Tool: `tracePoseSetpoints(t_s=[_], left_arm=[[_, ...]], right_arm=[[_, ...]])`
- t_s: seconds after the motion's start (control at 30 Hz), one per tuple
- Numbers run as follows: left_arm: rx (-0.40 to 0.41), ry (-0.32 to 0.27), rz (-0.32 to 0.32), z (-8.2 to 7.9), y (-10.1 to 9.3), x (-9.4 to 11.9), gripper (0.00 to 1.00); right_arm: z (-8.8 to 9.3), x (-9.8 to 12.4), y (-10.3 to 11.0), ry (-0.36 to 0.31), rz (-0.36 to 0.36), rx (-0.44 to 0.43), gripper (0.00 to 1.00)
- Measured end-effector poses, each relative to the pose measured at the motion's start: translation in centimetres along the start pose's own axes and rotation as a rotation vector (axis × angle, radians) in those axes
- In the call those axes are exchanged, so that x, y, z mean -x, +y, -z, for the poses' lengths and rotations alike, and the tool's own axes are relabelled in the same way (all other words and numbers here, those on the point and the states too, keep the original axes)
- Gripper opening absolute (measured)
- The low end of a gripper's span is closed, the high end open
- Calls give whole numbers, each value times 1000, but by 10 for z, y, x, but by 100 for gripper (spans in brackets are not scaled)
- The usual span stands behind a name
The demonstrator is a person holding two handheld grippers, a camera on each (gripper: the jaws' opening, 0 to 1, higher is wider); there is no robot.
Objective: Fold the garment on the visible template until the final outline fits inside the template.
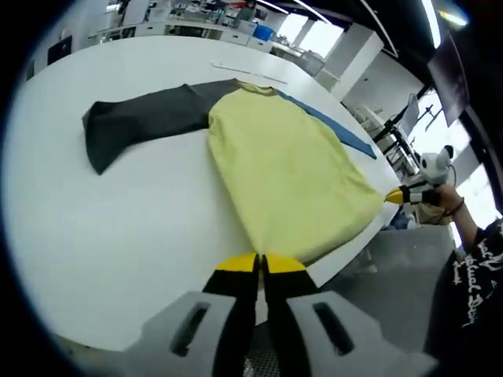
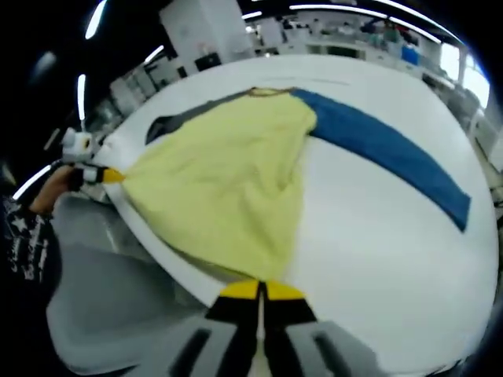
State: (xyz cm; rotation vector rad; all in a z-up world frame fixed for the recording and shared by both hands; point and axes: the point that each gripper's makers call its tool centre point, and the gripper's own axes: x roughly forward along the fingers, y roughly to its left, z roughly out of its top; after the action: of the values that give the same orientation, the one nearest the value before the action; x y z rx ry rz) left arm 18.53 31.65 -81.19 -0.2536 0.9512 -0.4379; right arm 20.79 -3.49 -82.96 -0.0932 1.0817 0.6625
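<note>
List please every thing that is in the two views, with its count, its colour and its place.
garment: one, yellow body, spread flat on the table, its hem at the near edge
dark sleeve: one, dark grey, stretched out on the table to one side of the body
blue sleeve: one, blue, stretched out on the table to the other side
table: one, white, under the whole garment
benches and shelves: several, white, far behind the table
left gripper: one, black jaws with yellow tips, shut on one hem corner
right gripper: one, same colours, shut on the other hem corner
hand: one, around the right gripper's handle
</note>
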Motion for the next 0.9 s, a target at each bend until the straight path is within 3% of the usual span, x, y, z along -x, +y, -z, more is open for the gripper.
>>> tracePoseSetpoints(t_s=[0.63,0.83,0.9], left_arm=[[-13,38,-21,13,4,-4,0],[-126,25,-21,13,6,-2,1],[-130,26,-17,14,7,-1,2]], right_arm=[[15,-6,3,24,26,-26,0],[15,-5,4,16,6,-72,0],[14,-2,4,19,0,-68,7]])
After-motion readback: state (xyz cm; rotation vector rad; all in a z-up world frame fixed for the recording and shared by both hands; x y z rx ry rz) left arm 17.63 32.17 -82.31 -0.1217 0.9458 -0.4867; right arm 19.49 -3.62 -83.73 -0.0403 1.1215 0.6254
